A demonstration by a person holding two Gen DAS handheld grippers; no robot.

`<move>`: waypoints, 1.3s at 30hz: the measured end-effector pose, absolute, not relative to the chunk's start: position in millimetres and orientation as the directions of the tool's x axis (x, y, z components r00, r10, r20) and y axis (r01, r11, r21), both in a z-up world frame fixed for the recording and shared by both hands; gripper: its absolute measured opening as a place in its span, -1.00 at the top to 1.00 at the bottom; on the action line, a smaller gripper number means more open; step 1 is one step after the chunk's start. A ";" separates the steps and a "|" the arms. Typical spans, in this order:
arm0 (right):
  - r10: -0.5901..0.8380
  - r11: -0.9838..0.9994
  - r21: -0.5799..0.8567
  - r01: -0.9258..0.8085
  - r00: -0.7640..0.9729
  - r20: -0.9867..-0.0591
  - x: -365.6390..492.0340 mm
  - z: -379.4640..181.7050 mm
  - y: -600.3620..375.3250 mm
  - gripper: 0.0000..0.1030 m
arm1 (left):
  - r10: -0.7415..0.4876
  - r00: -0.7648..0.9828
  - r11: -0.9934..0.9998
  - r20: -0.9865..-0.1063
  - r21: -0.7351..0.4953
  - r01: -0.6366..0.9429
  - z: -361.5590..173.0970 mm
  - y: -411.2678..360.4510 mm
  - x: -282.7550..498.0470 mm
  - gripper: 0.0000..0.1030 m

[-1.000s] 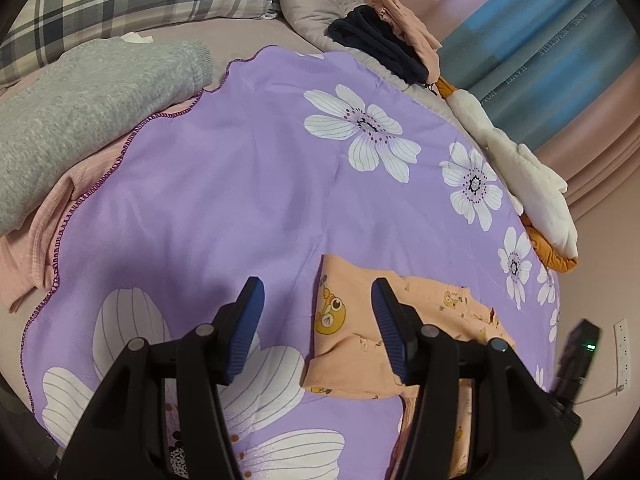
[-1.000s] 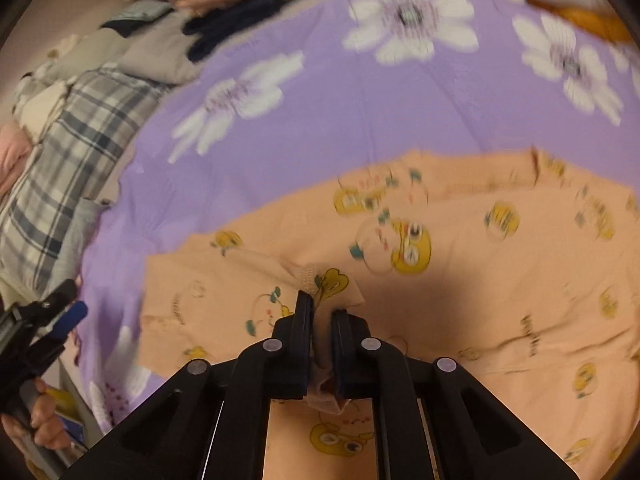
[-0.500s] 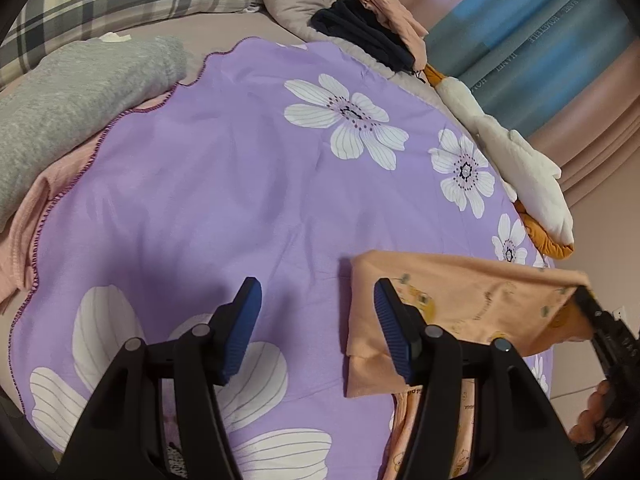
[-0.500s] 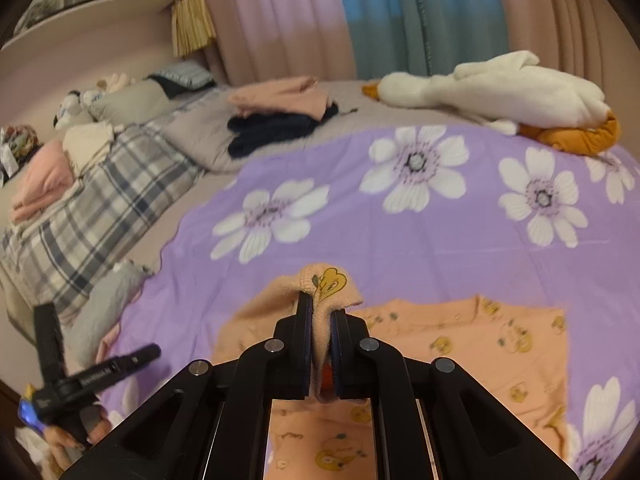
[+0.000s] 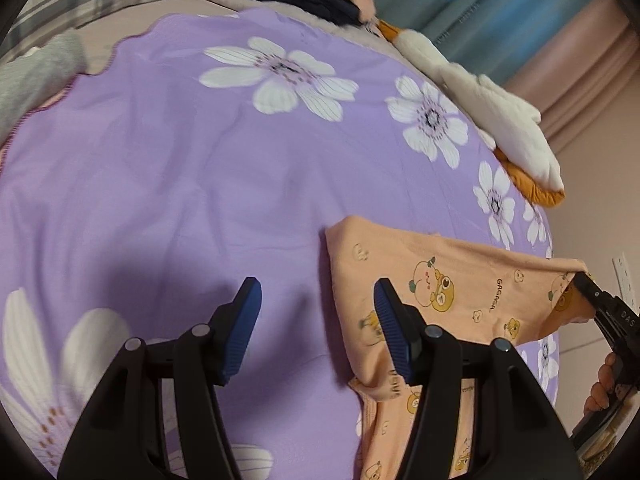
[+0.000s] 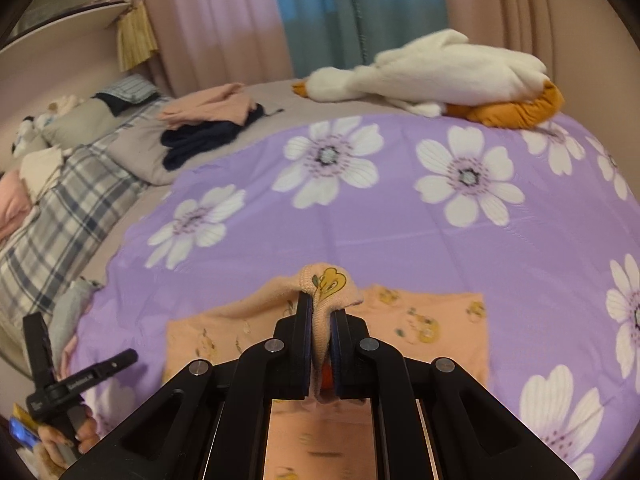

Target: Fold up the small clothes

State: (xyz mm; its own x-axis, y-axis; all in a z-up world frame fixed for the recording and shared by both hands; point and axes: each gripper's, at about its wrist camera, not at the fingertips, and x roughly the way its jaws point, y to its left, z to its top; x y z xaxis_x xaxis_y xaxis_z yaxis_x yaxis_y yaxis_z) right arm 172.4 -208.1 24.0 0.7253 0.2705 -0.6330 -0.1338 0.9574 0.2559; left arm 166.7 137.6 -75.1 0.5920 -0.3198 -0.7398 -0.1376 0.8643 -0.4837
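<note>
Pinching a corner of the peach cartoon-print garment point(image 6: 326, 288), the right gripper point(image 6: 320, 320) lifts it off the purple flowered sheet point(image 5: 180, 180) (most of it drapes there); the left gripper point(image 5: 316, 320) hovers nearby, fingers spread, holding nothing.

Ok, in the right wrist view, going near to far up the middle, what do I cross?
right gripper → orange garment → purple flowered sheet → white goose plush → curtains
</note>
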 end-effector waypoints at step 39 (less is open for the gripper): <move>0.183 0.943 0.314 0.112 0.615 -0.767 168.2 -62.3 -338.5 0.25 | -0.344 0.539 0.920 -0.769 -0.391 0.029 -122.7 65.0 197.7 0.03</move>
